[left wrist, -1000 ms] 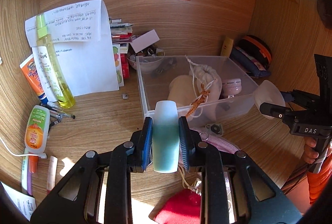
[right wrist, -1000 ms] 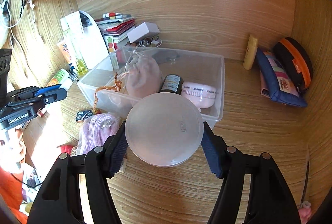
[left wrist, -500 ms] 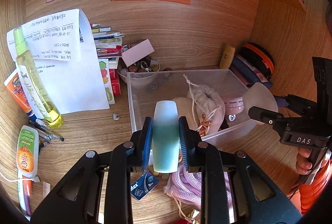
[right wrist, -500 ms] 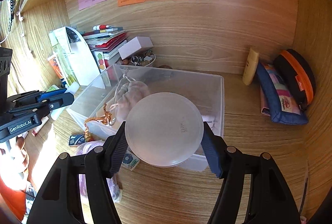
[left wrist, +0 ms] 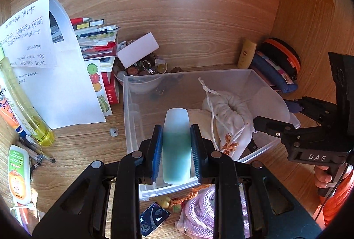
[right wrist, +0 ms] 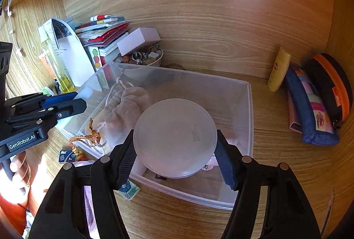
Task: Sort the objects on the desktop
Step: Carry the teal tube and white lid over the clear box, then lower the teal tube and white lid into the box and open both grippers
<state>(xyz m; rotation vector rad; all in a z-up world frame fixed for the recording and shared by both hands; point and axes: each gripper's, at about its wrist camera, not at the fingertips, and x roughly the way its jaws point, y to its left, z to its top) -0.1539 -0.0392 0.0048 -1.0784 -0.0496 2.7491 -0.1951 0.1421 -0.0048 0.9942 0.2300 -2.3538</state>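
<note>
My left gripper (left wrist: 177,148) is shut on a teal bottle with a frosted white cap (left wrist: 176,146), held over the near-left part of the clear plastic bin (left wrist: 130,106). My right gripper (right wrist: 177,146) is shut on a round frosted plastic container (right wrist: 174,137), which hangs over the bin's (right wrist: 249,124) near side. In the left wrist view that round container (left wrist: 271,106) and the right gripper (left wrist: 274,126) appear over the bin's right wall. A white drawstring pouch (left wrist: 230,108) with an orange cord lies inside the bin.
A bowl of small trinkets (left wrist: 141,71), a white box and stacked books stand behind the bin. Papers, a yellow bottle (left wrist: 24,106) and tubes sit left. A yellow tube (right wrist: 278,71) and pencil cases (right wrist: 309,110) sit right. A pink rope bundle (left wrist: 199,214) lies in front.
Both grippers have moved forward with their loads, from in front of the bin to over it. The bin and back wall loom larger; the red cloth has left the left wrist view.
</note>
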